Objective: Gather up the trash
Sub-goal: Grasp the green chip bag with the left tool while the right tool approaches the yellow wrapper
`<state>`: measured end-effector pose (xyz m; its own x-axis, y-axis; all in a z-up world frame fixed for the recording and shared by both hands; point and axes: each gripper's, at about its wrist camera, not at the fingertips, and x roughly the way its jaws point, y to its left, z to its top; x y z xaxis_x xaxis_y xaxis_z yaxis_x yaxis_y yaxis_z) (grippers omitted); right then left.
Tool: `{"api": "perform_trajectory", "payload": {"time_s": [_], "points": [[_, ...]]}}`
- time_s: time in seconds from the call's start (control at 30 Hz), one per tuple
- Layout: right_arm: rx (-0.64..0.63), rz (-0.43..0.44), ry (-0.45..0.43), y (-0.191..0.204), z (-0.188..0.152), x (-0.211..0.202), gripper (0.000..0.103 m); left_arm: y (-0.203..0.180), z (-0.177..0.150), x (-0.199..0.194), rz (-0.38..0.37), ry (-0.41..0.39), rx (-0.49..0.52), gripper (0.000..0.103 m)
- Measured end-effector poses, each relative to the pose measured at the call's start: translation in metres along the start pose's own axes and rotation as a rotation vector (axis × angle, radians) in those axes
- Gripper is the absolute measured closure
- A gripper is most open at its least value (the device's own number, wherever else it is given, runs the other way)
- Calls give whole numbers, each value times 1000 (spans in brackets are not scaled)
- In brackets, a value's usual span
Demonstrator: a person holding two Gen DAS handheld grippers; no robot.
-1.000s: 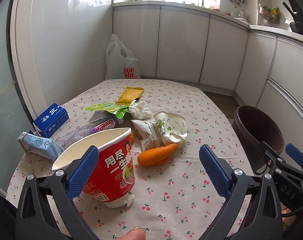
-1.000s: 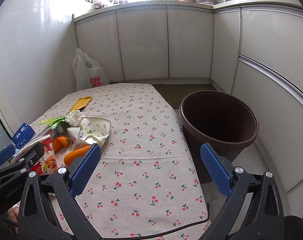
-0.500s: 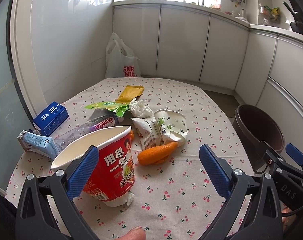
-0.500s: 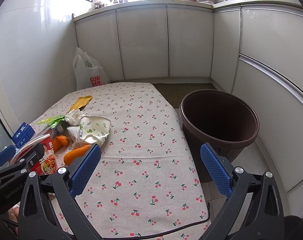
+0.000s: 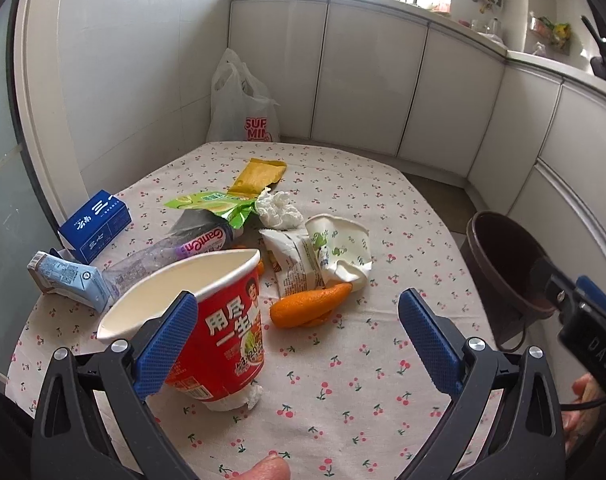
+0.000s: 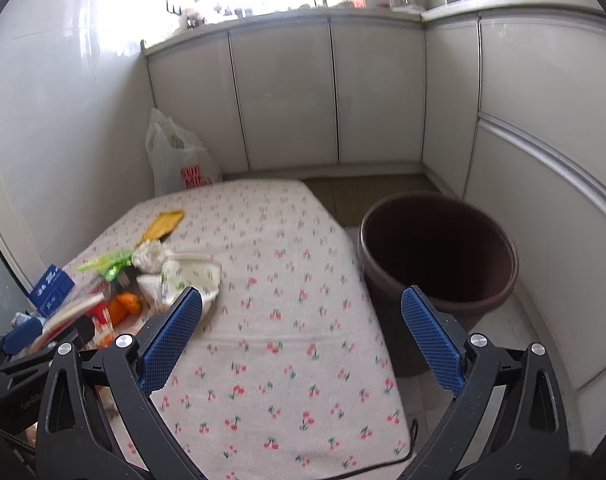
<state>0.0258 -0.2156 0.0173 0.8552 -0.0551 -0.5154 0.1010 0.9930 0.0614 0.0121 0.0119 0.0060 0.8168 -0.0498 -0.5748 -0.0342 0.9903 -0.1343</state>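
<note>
Both jaws apart: left hand-held gripper holds nothing, its left pad in front of the red noodle cup; right hand-held gripper also spread wide, empty, above the cherry-print counter. Trash clusters around the noodle cup: orange peel just right of it, snack wrapper and crumpled paper cup beyond the peel, plastic bottle behind the cup, blue box and small carton to its left. Brown bin sits well right of the noodle cup, off the counter edge.
</note>
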Motion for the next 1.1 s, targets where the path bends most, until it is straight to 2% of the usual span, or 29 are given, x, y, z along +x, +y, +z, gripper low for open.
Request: {"api": "perform_trajectory", "payload": {"time_s": [0.07, 0.2, 0.33, 0.43, 0.5, 0.53, 0.6, 0.67, 0.7, 0.87, 1.0, 1.1], "points": [[-43, -4, -34, 4, 20, -5, 7, 1, 17, -5, 4, -12, 8, 6], [-112, 13, -76, 15, 67, -10, 7, 6, 69, -21, 5, -87, 45, 6], [-86, 70, -85, 18, 111, -5, 7, 17, 135, -32, 5, -131, 22, 6], [-14, 130, -72, 18, 135, 9, 7, 32, 186, -19, -84, -81, -27, 6], [41, 173, -55, 14, 140, 20, 7, 33, 207, 17, -133, 66, 10, 6], [75, 195, -37, 10, 140, 29, 7, 34, 207, 51, -122, 239, 26, 6], [103, 222, 8, 7, 131, 49, 7, 43, 196, 91, -64, 413, -8, 6], [85, 225, 89, 6, 118, 70, 7, 63, 174, 128, -30, 533, -102, 6], [74, 227, 131, 5, 112, 79, 7, 77, 163, 143, -42, 580, -173, 7], [106, 253, 205, 1, 101, 97, 7, 137, 125, 190, -73, 704, -448, 20], [119, 276, 226, 6, 99, 102, 7, 150, 112, 214, -99, 746, -553, 24], [88, 275, 228, 14, 97, 103, 7, 157, 109, 223, -99, 728, -611, 25]]}}
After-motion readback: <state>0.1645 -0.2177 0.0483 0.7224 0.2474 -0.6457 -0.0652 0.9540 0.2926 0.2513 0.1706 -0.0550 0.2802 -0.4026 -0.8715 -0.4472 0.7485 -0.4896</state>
